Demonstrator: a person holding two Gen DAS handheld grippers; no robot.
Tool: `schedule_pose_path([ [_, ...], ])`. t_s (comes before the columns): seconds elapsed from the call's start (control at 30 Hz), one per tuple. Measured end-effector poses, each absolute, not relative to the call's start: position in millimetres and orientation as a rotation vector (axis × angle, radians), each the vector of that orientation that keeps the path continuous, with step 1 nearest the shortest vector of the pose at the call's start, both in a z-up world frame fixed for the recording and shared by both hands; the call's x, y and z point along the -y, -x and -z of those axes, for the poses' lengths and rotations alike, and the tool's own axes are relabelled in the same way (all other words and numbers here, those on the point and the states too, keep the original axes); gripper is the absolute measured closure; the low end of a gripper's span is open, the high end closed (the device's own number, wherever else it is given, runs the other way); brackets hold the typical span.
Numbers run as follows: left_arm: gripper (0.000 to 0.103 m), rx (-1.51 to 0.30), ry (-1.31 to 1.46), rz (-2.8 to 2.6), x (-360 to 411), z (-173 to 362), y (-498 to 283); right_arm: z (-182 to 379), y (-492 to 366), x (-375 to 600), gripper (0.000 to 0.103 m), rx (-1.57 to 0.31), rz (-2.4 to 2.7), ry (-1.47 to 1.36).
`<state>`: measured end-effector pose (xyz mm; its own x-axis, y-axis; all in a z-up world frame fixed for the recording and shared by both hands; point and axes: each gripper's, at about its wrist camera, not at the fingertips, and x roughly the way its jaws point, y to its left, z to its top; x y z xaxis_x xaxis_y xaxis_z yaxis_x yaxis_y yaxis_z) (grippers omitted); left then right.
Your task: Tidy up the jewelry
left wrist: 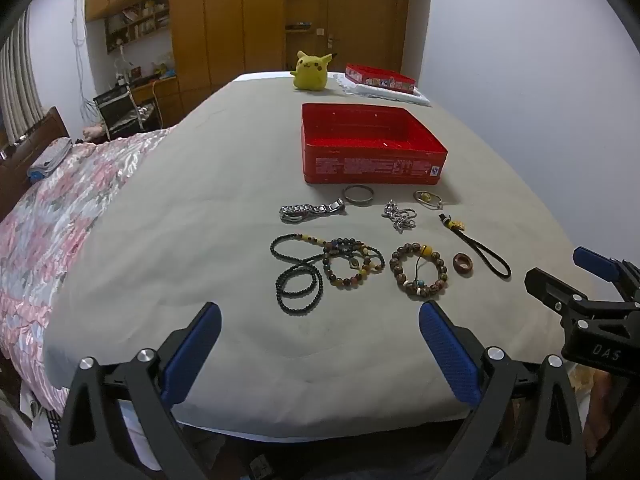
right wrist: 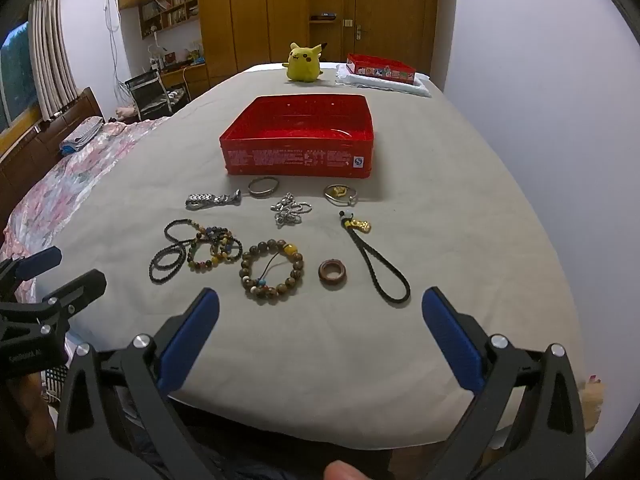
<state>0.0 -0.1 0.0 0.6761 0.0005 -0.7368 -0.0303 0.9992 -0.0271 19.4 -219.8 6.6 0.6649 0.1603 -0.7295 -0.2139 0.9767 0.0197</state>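
A grey bedcover spreads before wooden wardrobes. On it the red tin sits open, with jewelry just in front: watch band, bangle, chain, beaded bracelet, wooden ring. Left gripper and right gripper hover near the cover's edge, jaws spread wide, holding nothing.

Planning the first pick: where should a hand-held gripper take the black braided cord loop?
Probably the black braided cord loop at its near rounded end, from above with the right hand-held gripper, closing across both strands. It lies flat, and that end is clear of the wooden ring.
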Motion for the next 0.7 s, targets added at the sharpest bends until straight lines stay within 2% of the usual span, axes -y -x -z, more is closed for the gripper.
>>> schedule_pose_path([
  [0.7, 0.004, -0.825, 0.034, -0.024, -4, -2, -3, -7, -21, 219, 0.003, -0.821, -0.214, 0.074],
])
